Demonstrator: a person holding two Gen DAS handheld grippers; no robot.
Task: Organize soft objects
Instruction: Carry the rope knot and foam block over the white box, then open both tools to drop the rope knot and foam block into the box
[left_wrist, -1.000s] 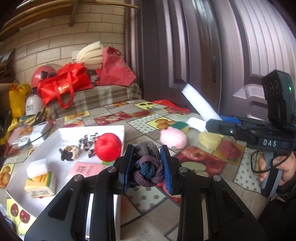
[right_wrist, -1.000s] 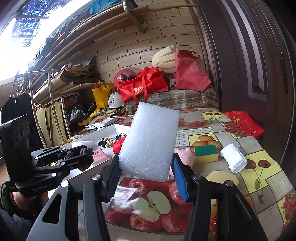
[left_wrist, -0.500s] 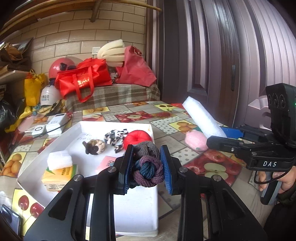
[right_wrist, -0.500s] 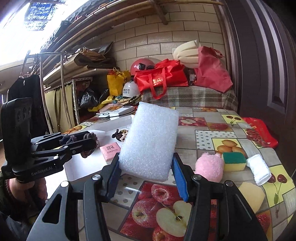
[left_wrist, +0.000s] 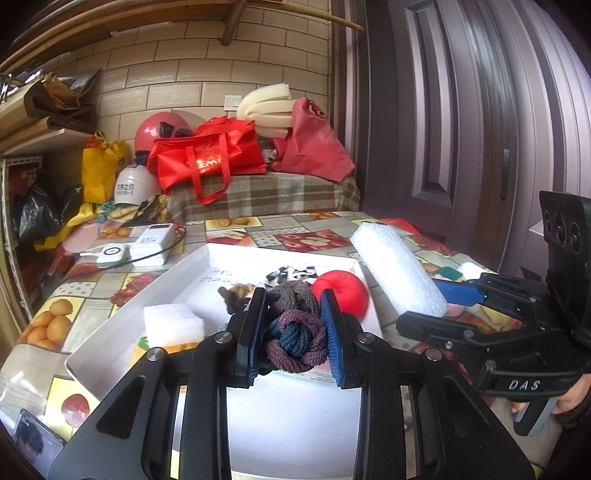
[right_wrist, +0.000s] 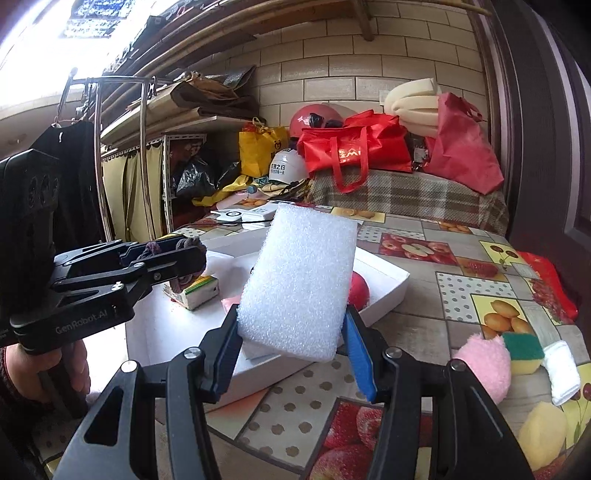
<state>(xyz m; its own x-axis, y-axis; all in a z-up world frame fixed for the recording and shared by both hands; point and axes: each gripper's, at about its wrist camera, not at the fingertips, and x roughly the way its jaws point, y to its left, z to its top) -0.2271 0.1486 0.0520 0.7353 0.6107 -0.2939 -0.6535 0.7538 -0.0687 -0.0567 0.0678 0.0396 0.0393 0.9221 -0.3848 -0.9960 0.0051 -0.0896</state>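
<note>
My left gripper (left_wrist: 293, 338) is shut on a knotted rope ball (left_wrist: 295, 332) of purple, blue and brown cord, held above the near part of a white tray (left_wrist: 110, 334). My right gripper (right_wrist: 291, 350) is shut on a white foam block (right_wrist: 301, 284) that stands upright over the tray's (right_wrist: 388, 295) near corner. From the left wrist view the foam block (left_wrist: 397, 273) hangs over the tray's right rim. Inside the tray lie a red ball (left_wrist: 343, 291), a small white foam piece (left_wrist: 171, 325), a yellow-green carton (right_wrist: 195, 291) and small knotted toys (left_wrist: 291, 273).
On the fruit-print tablecloth right of the tray lie a pink fluffy ball (right_wrist: 484, 367), a green-yellow sponge (right_wrist: 522, 352), a white cloth roll (right_wrist: 561, 371) and a yellow sponge (right_wrist: 541, 435). Chargers (left_wrist: 147, 243) sit behind the tray; red bags (left_wrist: 207, 155) are stacked at the back.
Both grippers have travelled left with their loads, from over the tablecloth to above the white tray. The grips are unchanged.
</note>
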